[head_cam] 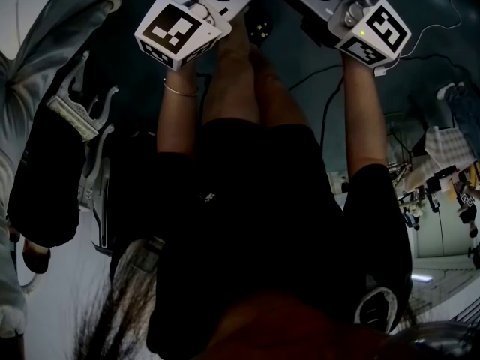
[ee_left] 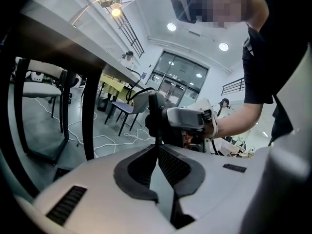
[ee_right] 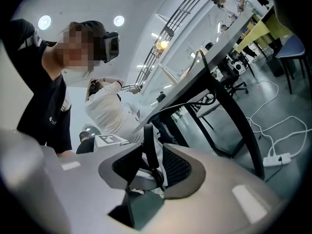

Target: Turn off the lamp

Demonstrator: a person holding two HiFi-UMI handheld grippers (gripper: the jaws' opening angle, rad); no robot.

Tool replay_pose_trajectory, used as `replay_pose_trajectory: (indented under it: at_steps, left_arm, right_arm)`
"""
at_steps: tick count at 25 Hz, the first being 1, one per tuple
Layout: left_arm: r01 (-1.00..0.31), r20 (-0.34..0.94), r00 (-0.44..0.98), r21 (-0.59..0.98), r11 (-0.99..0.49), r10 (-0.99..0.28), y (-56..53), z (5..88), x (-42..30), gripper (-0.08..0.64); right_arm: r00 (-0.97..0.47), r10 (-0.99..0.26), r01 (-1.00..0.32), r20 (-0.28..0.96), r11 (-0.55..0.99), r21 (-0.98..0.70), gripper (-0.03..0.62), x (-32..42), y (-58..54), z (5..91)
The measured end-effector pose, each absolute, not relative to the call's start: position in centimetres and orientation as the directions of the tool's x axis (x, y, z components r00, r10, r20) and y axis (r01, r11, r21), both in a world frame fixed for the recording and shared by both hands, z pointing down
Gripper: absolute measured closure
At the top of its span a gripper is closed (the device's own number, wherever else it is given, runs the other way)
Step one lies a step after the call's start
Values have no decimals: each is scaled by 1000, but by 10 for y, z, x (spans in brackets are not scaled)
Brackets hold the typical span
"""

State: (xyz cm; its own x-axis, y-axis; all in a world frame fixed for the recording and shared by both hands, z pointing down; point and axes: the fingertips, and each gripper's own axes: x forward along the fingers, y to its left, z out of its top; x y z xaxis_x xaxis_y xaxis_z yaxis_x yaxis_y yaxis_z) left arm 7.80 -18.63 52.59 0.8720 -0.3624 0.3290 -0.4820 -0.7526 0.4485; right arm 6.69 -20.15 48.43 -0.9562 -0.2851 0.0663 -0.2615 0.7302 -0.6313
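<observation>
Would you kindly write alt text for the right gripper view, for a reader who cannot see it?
The right claw stands open with a black cable running between its jaws, under a dark-legged table. A lit lamp shines above that table, and a person in a black shirt leans in at left.

A grey floor (ee_left: 39,130) strewn with white cables (ee_left: 134,132) runs under a black-legged bench (ee_left: 63,38). Beyond a chair (ee_left: 123,107) stand glass doors (ee_left: 180,77). Round lights (ee_left: 171,27) dot the white ceiling.
</observation>
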Motion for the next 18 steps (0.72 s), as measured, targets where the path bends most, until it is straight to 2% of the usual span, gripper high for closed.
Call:
replay_pose_trajectory:
  at_steps: [5,18]
  left_arm:
    - [-504,361,858,451,-737,-365,-191,532,82,540]
    - [-478,355,871,444,-758,-341,-187,528,85,540]
  right_arm:
    - [-962,-265,-245,65,735,-632,491,71,-204,486]
    - [-964,-246,-257,102,758,-599,524,71,-204,488]
